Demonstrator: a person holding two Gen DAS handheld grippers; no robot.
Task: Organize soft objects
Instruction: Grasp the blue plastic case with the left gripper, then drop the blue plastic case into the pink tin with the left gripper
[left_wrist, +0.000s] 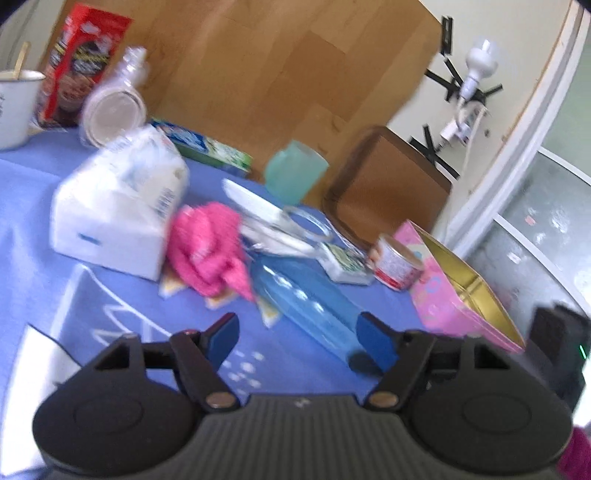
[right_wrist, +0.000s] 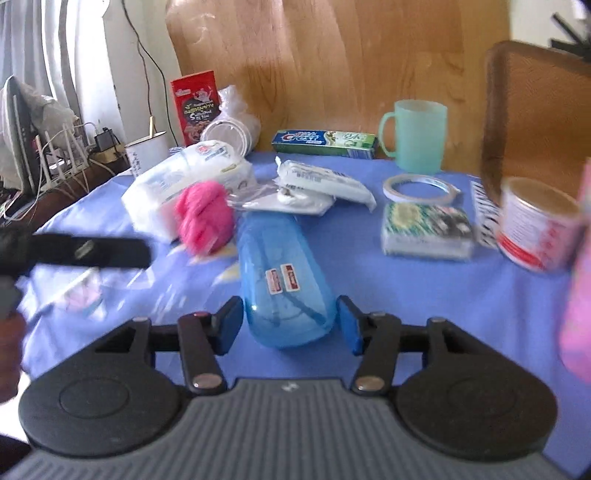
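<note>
A fluffy pink cloth (left_wrist: 210, 251) (right_wrist: 203, 218) lies bunched on the blue tablecloth (right_wrist: 406, 295), against a white tissue pack (left_wrist: 110, 214) (right_wrist: 177, 184). A clear blue bottle (left_wrist: 306, 299) (right_wrist: 284, 273) lies beside them. My left gripper (left_wrist: 299, 341) hovers open in front of the cloth, nothing between its pads. My right gripper (right_wrist: 290, 325) is open, and the bottle's base shows between its blue pads; I cannot see them pressing it. An open pink tin (left_wrist: 461, 295) with a gold inside stands at the right.
Toward the back are a green mug (right_wrist: 417, 136), a toothpaste box (right_wrist: 325, 142), a white packet (right_wrist: 321, 181), a tape roll (right_wrist: 419, 186), a green box (right_wrist: 428, 230) and a can (right_wrist: 535, 225). A wooden tray (right_wrist: 535, 122) leans at the right. Cables hang off the left edge.
</note>
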